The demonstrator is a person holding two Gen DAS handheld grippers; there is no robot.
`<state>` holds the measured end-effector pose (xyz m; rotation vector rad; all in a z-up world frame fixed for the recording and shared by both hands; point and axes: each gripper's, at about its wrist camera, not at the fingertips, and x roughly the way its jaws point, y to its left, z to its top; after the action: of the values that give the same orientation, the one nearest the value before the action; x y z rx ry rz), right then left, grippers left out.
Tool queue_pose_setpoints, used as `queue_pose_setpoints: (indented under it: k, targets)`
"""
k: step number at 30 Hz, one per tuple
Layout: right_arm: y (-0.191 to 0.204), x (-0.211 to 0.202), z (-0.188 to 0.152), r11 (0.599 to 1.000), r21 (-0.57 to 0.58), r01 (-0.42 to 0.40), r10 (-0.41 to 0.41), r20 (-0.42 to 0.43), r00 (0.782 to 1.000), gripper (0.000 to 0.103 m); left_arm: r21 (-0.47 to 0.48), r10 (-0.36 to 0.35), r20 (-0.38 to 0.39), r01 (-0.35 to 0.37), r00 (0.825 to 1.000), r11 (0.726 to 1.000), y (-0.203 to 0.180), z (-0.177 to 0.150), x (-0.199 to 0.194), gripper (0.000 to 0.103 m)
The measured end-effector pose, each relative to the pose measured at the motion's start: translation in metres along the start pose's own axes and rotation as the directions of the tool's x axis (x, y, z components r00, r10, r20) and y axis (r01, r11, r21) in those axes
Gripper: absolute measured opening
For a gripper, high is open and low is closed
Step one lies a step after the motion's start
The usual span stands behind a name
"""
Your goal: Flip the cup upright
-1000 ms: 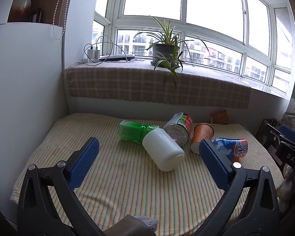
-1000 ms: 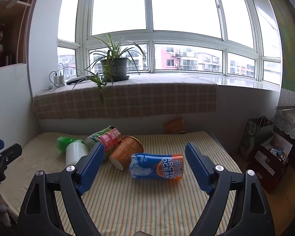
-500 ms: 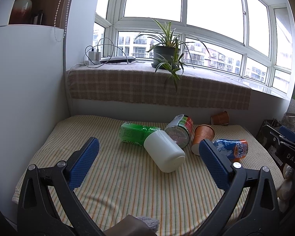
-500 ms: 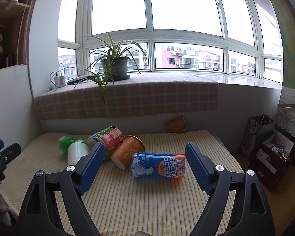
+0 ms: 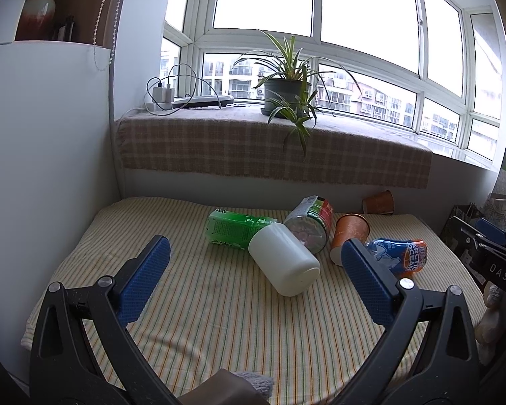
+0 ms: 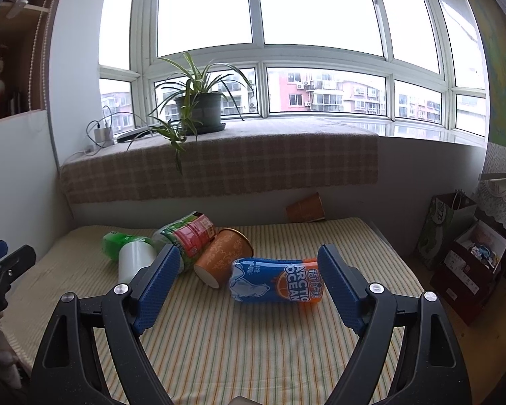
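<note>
The orange paper cup (image 6: 223, 260) lay on its side on the striped table (image 6: 253, 344), empty, touching the Arctic Ocean can (image 6: 276, 285) and the red-green jar (image 6: 189, 238). A white jar (image 5: 283, 260) and a green bottle (image 5: 234, 229) lay beyond. Both the left gripper (image 5: 254, 285) and the right gripper (image 6: 248, 288) hung spread wide, holding nothing.

A striped bed (image 6: 253, 354) carries a toppled orange cup (image 6: 223, 257), white jar (image 5: 283, 263), green bottle (image 5: 234, 228), red-labelled jar (image 6: 189, 234) and blue-orange bottle (image 6: 276, 285).
</note>
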<state>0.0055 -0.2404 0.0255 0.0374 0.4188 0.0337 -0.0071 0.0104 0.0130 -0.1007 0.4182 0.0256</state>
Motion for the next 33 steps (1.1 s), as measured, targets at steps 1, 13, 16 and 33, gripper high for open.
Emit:
queue_pose_setpoints:
  k: [1,13,16,33]
  targets:
    - [-0.0001,-0.0001,0.0001,1.0,0.0,0.0,0.0,0.001,1.0,0.084,0.0,0.0,0.0,0.0,1.0,1.0,0.0002,0.0003,0.0,0.103]
    - [0.0002,0.0012,0.0001,1.0,0.008,-0.005,0.006,-0.011,1.0,0.084,-0.001,0.002,-0.002,-0.002,1.0,1.0,0.0004,-0.0005,0.0003,0.103]
    - [0.0002,0.0011,-0.0004,1.0,0.008,-0.006,0.006,-0.012,1.0,0.084,-0.001,0.001,-0.003,-0.001,1.0,1.0,0.0006,-0.0005,0.0005,0.103]
    - [0.0011,0.0073,-0.0016,1.0,0.017,-0.013,0.013,-0.033,0.999,0.084,-0.002,0.002,-0.004,-0.002,1.0,1.0,0.0012,-0.0025,0.001,0.103]
